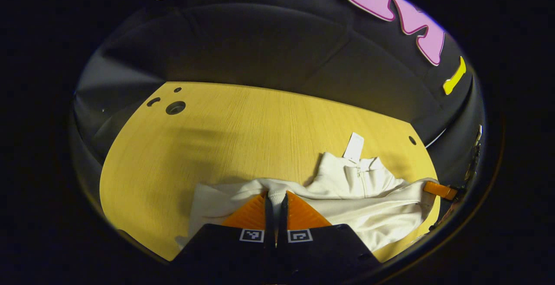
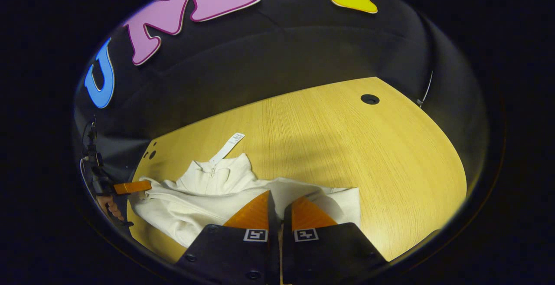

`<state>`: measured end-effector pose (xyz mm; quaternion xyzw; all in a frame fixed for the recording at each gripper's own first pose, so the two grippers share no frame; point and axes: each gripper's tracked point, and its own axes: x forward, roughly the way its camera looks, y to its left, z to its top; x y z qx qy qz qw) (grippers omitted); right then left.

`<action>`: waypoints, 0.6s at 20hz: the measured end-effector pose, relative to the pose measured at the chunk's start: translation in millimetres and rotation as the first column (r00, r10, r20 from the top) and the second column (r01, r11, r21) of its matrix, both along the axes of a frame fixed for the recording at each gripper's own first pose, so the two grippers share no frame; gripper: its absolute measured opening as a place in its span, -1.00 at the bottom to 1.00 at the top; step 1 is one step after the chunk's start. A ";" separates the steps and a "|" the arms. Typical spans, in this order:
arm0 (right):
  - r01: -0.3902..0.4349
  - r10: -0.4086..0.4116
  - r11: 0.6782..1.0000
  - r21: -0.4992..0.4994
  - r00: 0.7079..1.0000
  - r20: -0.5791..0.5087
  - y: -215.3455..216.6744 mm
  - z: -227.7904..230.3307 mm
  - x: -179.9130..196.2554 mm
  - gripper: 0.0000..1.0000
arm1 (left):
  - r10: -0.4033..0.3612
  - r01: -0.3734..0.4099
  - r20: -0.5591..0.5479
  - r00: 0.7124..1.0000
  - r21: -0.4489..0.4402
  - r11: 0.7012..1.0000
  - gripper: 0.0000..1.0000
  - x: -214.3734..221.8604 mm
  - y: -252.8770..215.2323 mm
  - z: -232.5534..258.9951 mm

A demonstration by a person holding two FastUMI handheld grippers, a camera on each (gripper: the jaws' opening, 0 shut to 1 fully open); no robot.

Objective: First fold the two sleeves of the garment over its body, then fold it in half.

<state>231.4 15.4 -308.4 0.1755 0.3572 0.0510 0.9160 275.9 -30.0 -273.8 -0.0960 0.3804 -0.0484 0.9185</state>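
Wood-grain table (image 1: 225, 137) | cream zip-neck garment (image 1: 368, 198) lies near front edge, collar toward wall | white hang tag (image 1: 354, 147) at collar, print too small to read | left gripper (image 1: 276, 200) pinched on cuff | right gripper (image 2: 279, 204) clamped on garment's fabric

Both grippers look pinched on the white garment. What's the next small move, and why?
Probably carry the left gripper inward, laying its pinched sleeve over the garment body. Both sleeves are spread out to the sides on the table, the collar end lies flat, and the right gripper also grips cloth, so no sleeve is folded yet.
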 end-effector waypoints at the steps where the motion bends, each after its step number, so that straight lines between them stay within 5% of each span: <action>1: -0.001 0.001 1.000 -0.005 1.000 -0.012 0.8 -6.5 1.2 -0.85 | 0.000 0.000 -0.011 1.000 0.012 1.000 -0.89 1.8 0.2 -6.2; 8: -0.033 0.030 0.999 -0.033 0.997 -0.068 7.3 -40.8 4.2 -0.84 | 0.008 -0.007 -0.060 0.998 0.020 1.000 -0.89 5.1 0.0 -32.3; 12: -0.027 0.024 0.999 -0.029 0.997 -0.080 9.3 -44.2 3.7 -0.65 | -0.007 0.008 -0.058 0.998 0.023 1.000 -0.84 3.9 -0.8 -34.7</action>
